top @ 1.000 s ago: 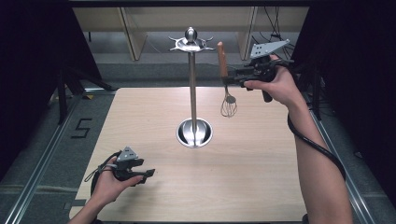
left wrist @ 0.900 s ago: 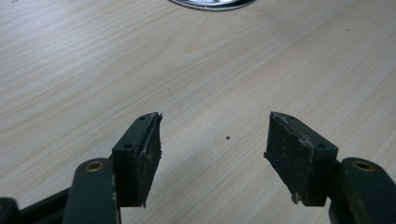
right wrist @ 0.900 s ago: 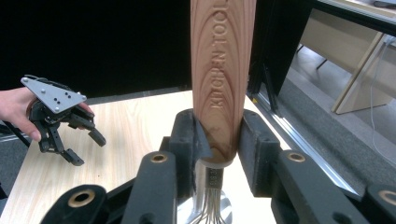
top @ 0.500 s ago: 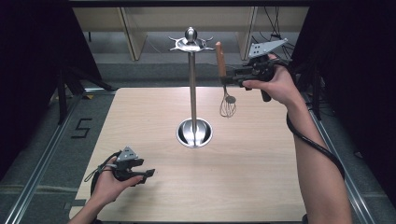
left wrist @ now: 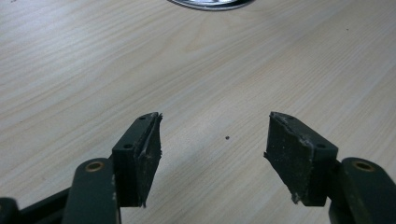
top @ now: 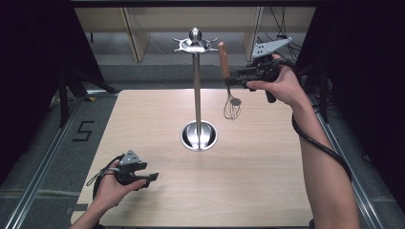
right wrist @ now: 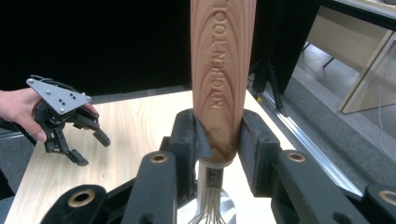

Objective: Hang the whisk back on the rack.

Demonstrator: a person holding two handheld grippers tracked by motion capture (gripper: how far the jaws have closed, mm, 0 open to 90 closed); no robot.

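Pale wooden table (top: 143,124), whisk held aloft beside the hanging stand.

Nearest me, my left gripper (top: 143,177) rests low over the wood, jaws apart and empty. Farther off, my right gripper (top: 235,77) is clamped on the whisk (top: 224,64) at its wooden handle, near the stand (top: 196,86). I'd keep the handle upright and approach the top hooks slowly.

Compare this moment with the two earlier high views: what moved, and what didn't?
The right gripper, shut on the whisk, carried it a little left, toward the stand; its handle now sits nearer the stand's top hooks. The grip did not change. The left gripper stayed open, low over the table.
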